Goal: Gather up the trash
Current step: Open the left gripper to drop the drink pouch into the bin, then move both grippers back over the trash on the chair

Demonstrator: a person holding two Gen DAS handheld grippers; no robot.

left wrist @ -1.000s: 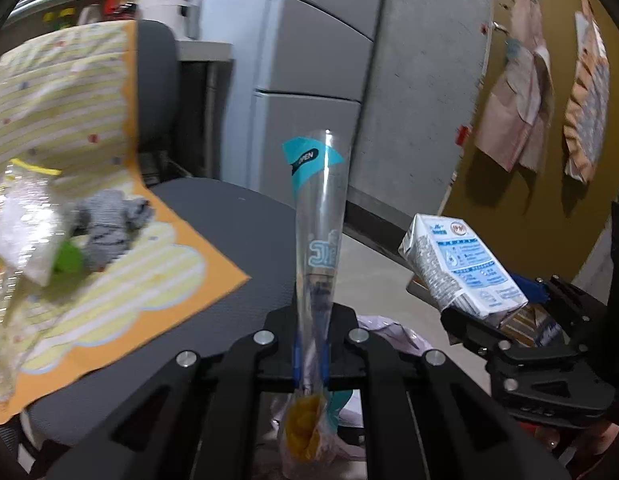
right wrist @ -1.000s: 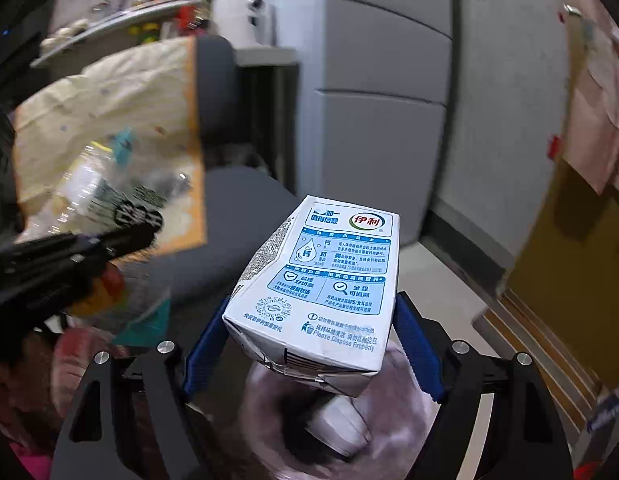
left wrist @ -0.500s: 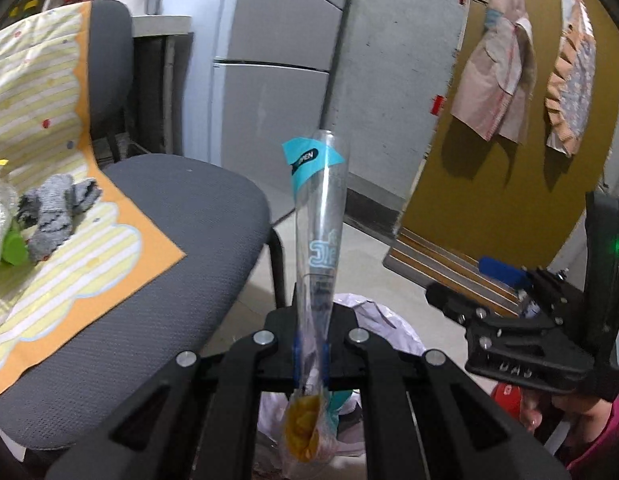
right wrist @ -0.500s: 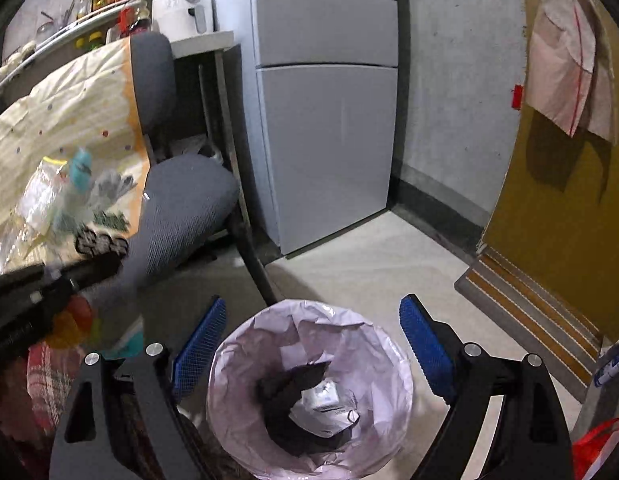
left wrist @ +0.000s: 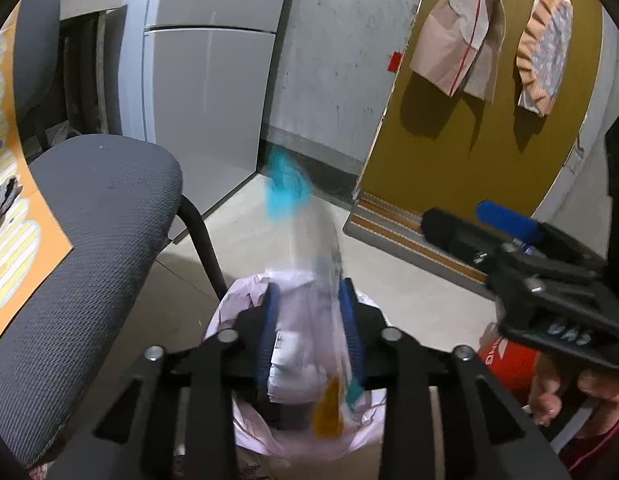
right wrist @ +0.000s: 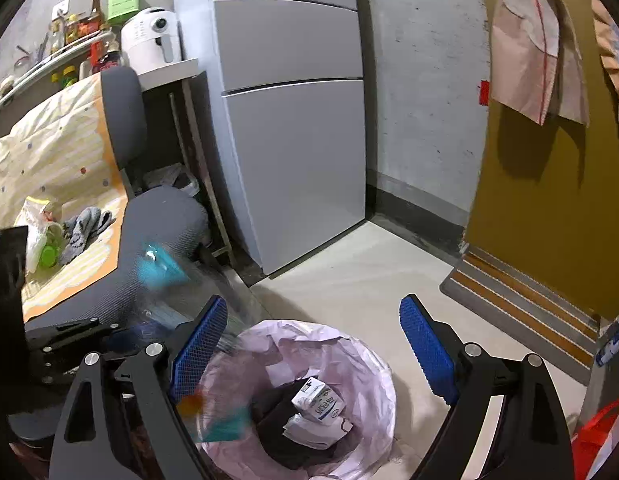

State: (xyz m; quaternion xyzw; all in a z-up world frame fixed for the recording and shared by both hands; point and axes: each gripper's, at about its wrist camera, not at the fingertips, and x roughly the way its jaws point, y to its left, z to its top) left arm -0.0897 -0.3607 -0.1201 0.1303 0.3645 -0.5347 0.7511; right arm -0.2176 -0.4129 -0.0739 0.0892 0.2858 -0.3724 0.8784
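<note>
My left gripper (left wrist: 309,316) stands open above the pink-lined trash bin (left wrist: 245,292). A long clear plastic wrapper (left wrist: 325,264) with a teal tip and an orange end is blurred between its blue pads, loose and tilted over the bin. My right gripper (right wrist: 311,312) hangs open and empty over the same bin (right wrist: 373,368). A white and blue milk carton (right wrist: 319,400) lies inside on dark trash. The wrapper (right wrist: 161,268) shows blurred at the right wrist view's left, in front of the left gripper's black body (right wrist: 69,340). The right gripper (left wrist: 509,232) shows at the left wrist view's right.
A grey office chair (left wrist: 89,220) stands left of the bin, with a yellow and orange cloth (right wrist: 49,160), a grey sock (right wrist: 83,226) and a plastic bag on it. A grey fridge (right wrist: 293,160) is behind. A brown door (left wrist: 469,140) is at right. A hand (left wrist: 549,396) and a red bag (left wrist: 505,356) are beside the bin.
A second ago the right gripper held the milk carton; it opened and the carton now lies in the bin. The left gripper moved over the bin and opened; the wrapper is slipping free.
</note>
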